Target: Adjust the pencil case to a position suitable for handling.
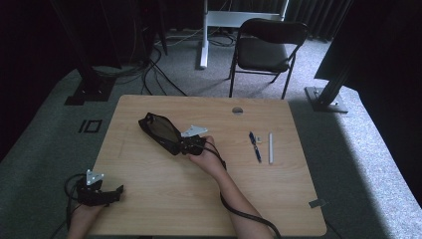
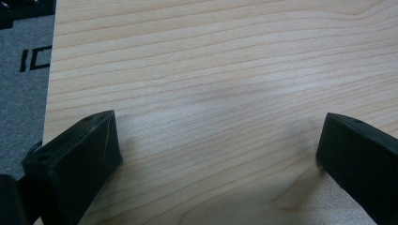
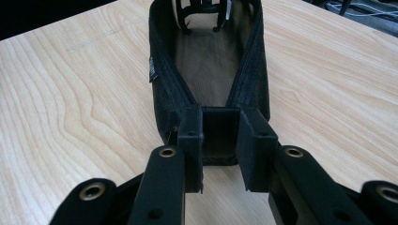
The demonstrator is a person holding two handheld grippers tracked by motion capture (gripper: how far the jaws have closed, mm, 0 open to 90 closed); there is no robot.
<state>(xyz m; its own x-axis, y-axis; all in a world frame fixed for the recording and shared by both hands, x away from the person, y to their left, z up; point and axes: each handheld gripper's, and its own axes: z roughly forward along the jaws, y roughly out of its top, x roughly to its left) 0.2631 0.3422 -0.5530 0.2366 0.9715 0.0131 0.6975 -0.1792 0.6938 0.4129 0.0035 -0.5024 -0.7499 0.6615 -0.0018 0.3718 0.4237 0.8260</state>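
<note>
Black mesh pouch (image 3: pixel 211 61), zipper open, lies mid-surface (image 1: pixel 164 199); its small side tag (image 3: pixel 152 68) is too small to read. Right gripper (image 3: pixel 220 136) fingers pinch its near end. Left gripper (image 2: pixel 220 154), fingers wide, rests at the surface's near-left edge.

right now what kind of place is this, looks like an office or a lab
Probably a lab or recording studio rather than an office: a bare wooden table on grey carpet, black curtains around it, loose cables on the floor, and a folding chair behind.
</note>
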